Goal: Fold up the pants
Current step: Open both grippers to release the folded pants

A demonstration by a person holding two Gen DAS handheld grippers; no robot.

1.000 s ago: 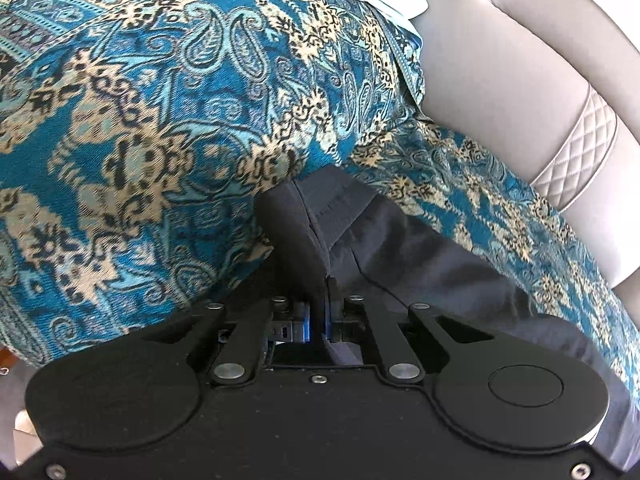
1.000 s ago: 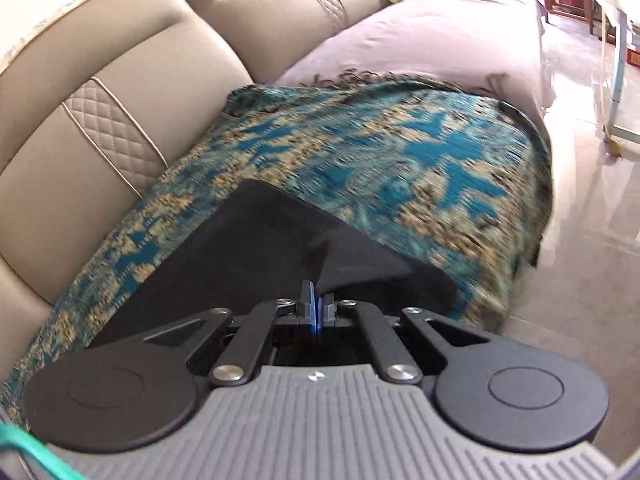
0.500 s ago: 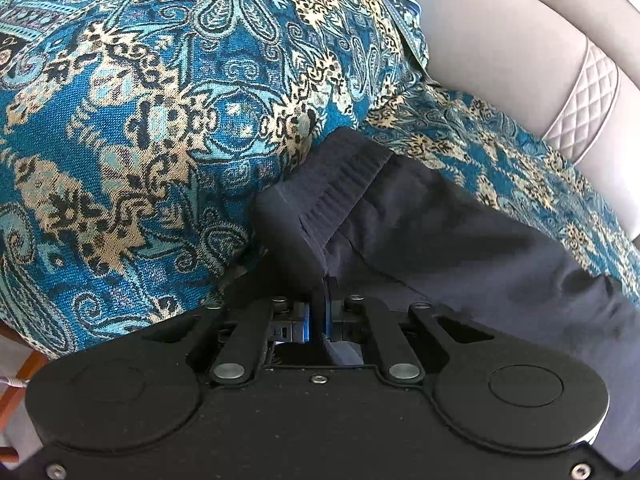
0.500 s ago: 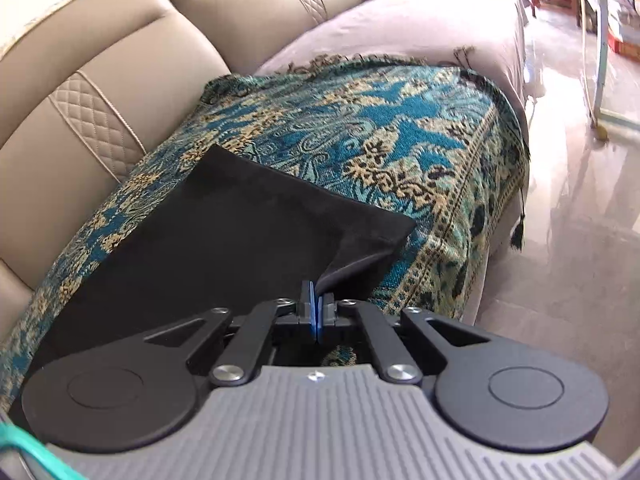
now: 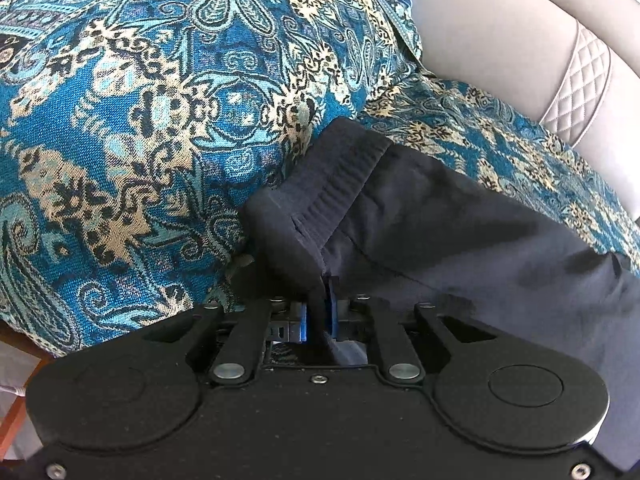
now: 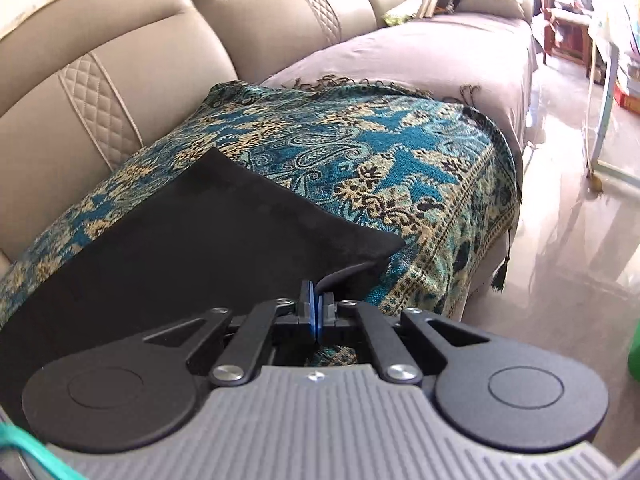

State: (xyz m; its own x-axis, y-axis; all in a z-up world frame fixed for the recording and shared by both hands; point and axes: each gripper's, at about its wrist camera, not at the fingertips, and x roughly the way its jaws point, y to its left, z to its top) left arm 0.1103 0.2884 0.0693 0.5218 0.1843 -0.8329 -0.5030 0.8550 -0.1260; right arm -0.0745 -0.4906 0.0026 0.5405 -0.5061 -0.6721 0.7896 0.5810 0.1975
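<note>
Both tongs are closed on cloth: left tongs pinch the waistband end of the dark pants, right tongs pinch a leg-end corner. Pants lie flat on the patterned throw over the sofa; apparently halved lengthwise, cross folds remain.

A teal paisley throw drapes over the seat of the beige leather sofa, its fringed edge hanging off the front edge. Beyond it, a mauve cover spreads along the far seat. Glossy tiled floor gleams beside the sofa's front.
</note>
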